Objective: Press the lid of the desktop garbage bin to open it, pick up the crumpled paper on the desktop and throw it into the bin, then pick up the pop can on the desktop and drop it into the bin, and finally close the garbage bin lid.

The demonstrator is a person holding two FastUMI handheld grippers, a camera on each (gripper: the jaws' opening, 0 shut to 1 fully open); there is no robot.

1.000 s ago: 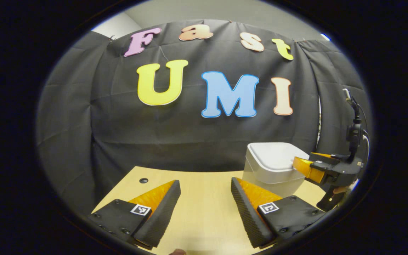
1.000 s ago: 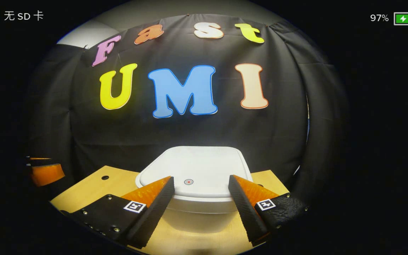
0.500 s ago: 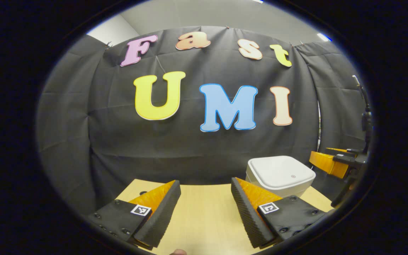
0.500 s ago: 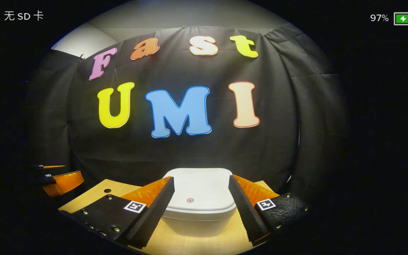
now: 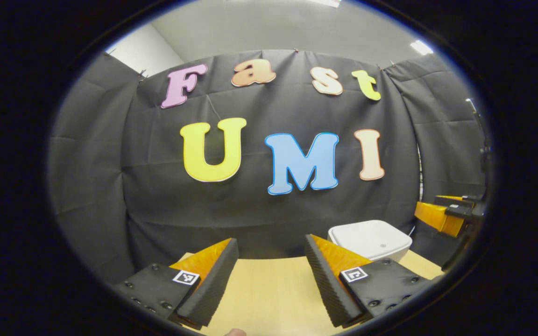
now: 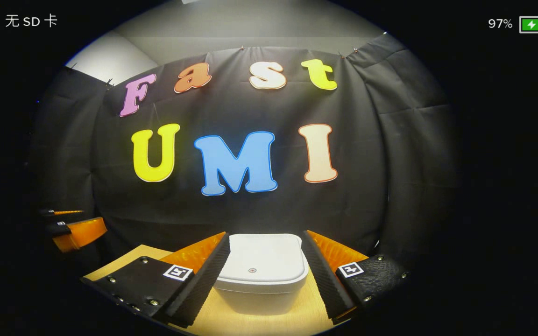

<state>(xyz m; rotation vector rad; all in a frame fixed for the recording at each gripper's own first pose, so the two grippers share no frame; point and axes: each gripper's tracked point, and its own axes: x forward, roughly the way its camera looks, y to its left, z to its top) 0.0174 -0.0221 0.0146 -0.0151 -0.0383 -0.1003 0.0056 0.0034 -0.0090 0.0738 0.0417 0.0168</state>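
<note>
The white desktop bin [image 6: 260,275] stands on the wooden table with its lid down; a small round mark sits near the lid's front. In the right gripper view it lies straight ahead, framed by my right gripper [image 6: 265,254], which is open and holds nothing. In the left gripper view the bin [image 5: 369,239] is low at the right, beyond my left gripper [image 5: 271,259], also open with nothing between its fingers. The right gripper [image 5: 442,215] hangs in the air to the right of the bin there. The left gripper [image 6: 75,231] shows at the far left in the right gripper view.
The light wooden table [image 5: 269,289] runs up to the black cloth wall [image 5: 259,205] just behind the bin. A pale room wall and ceiling [image 5: 269,32] show above the cloth.
Both grippers have pulled back and tilted upward, so the bin looks smaller and lower in both views. The right gripper has left the lid, which stays down.
</note>
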